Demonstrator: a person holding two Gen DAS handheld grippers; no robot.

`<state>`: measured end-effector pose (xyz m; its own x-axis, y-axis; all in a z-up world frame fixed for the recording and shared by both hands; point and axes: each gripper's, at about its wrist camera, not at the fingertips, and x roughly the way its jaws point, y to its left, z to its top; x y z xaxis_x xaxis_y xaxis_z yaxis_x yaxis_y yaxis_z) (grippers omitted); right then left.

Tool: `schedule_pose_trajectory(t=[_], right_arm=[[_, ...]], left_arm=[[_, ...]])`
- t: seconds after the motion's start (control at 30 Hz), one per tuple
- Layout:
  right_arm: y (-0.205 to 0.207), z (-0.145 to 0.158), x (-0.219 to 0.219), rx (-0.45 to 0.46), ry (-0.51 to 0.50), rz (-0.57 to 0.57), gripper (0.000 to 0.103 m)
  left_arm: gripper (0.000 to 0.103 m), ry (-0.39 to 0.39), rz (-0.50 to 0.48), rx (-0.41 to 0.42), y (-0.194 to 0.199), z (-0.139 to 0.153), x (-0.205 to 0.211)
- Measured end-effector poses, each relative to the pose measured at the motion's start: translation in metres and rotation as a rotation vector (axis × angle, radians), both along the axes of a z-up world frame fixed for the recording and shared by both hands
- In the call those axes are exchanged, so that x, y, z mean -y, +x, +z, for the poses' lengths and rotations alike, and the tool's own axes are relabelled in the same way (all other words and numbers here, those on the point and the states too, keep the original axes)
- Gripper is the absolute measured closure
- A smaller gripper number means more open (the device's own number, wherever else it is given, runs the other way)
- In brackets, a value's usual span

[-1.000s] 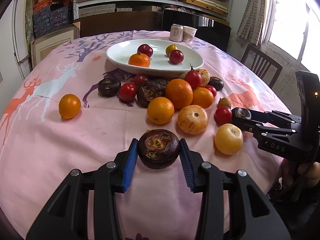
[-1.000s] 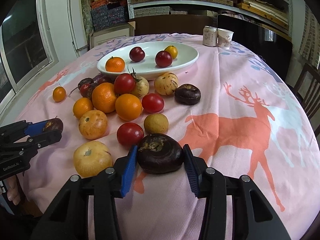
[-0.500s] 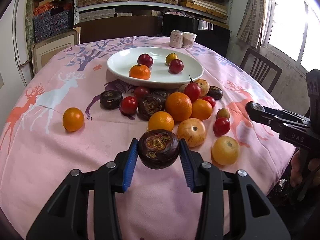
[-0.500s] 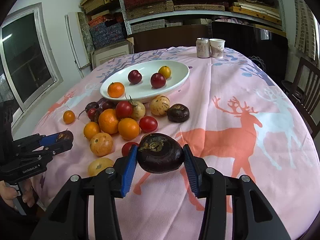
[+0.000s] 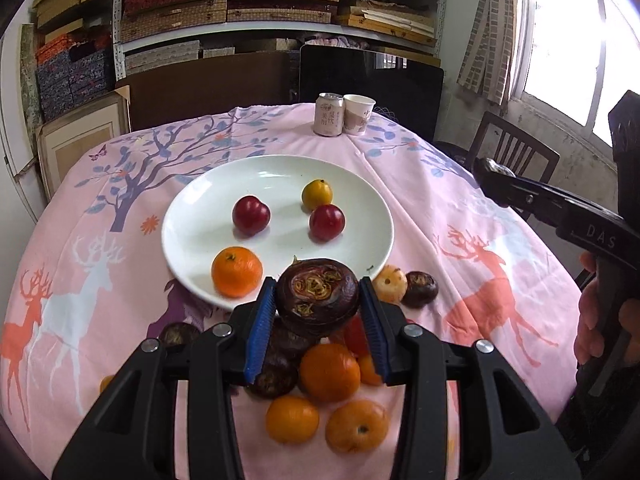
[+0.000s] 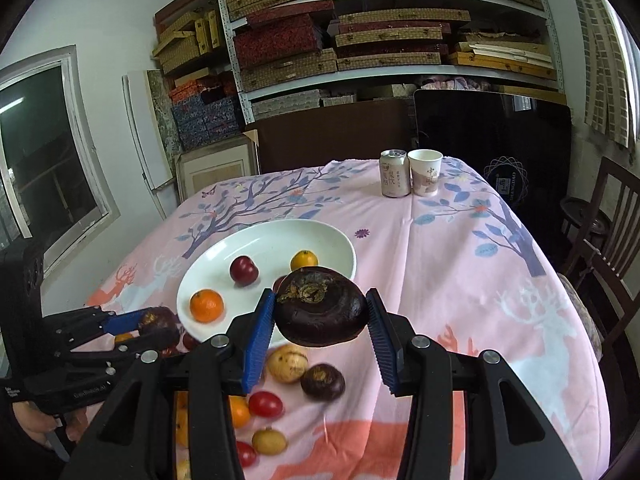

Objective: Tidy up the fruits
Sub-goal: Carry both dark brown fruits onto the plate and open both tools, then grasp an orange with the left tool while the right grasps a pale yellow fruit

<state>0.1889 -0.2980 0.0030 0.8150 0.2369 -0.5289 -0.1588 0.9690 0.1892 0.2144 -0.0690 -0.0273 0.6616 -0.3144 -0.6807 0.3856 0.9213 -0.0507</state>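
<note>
Shelves stacked with flat boxes lined the back wall, and before them stood a round table under a pink cloth (image 5: 400, 184) printed with deer and trees. A can (image 5: 329, 114) and a paper cup (image 5: 358, 114) stood touching at the far edge. A white plate (image 5: 208, 208) lay near the middle, holding two plums (image 5: 251, 215), a small yellow fruit (image 5: 317, 194) and an orange (image 5: 237, 271) at its near rim.

The left gripper (image 5: 318, 316) was clamped on a dark passion fruit (image 5: 318, 296), its blue pads (image 5: 260, 332) pressed against both sides. The fruit hung clear of the cloth, just at the plate's near rim, its puckered stem end facing the camera. Under and behind it lay the loose pile (image 5: 328, 376): oranges, more dark fruits, something red. A pale speckled fruit (image 5: 390, 283) and a dark one lay just beside the plate's right rim.

The right gripper (image 6: 322, 326) was likewise clamped on a second dark fruit (image 6: 322, 312), wider and flatter, held in the air near the plate's right edge. Below it on the cloth lay a speckled fruit, a dark fruit (image 6: 322, 381) and a tomato (image 6: 265, 404). From the left wrist view the right gripper showed at the far right, a hand (image 5: 600, 320) around its handle.
</note>
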Motion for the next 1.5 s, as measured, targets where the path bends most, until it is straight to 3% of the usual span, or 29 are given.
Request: schedule_pose_trajectory(t=[0.2, 0.43, 0.5, 0.53, 0.7, 0.9, 1.23, 1.4, 1.5], right_arm=[[0.071, -0.024, -0.021, -0.085, -0.018, 0.033, 0.057], [0.116, -0.052, -0.036, -0.169, -0.044, 0.052, 0.056], [0.119, -0.053, -0.04, -0.165, -0.034, 0.064, 0.054], [0.118, -0.052, -0.041, -0.152, -0.037, 0.062, 0.049], [0.103, -0.045, -0.032, -0.123, -0.024, 0.032, 0.047], [0.049, -0.04, -0.017, -0.098, 0.01, 0.019, 0.045], [-0.047, -0.077, -0.015, -0.095, 0.052, 0.026, 0.042], [-0.06, -0.079, -0.02, -0.065, 0.018, 0.014, 0.042], [-0.055, -0.083, -0.016, -0.096, 0.036, 0.007, 0.042]], left_arm=[[0.062, 0.008, 0.02, -0.106, 0.06, -0.03, 0.021], [0.061, 0.023, 0.03, -0.153, 0.084, -0.049, 0.028], [0.052, 0.018, 0.04, -0.157, 0.086, -0.051, 0.027], [0.046, 0.016, 0.049, -0.147, 0.086, -0.05, 0.026], [0.036, -0.008, 0.067, -0.083, 0.067, -0.031, 0.016], [0.027, -0.023, 0.079, -0.023, 0.021, -0.014, -0.018], [0.027, 0.036, 0.265, -0.087, -0.025, -0.049, -0.121], [0.027, 0.054, 0.297, -0.063, -0.032, -0.049, -0.134], [0.027, 0.096, 0.314, -0.012, -0.036, -0.042, -0.135]])
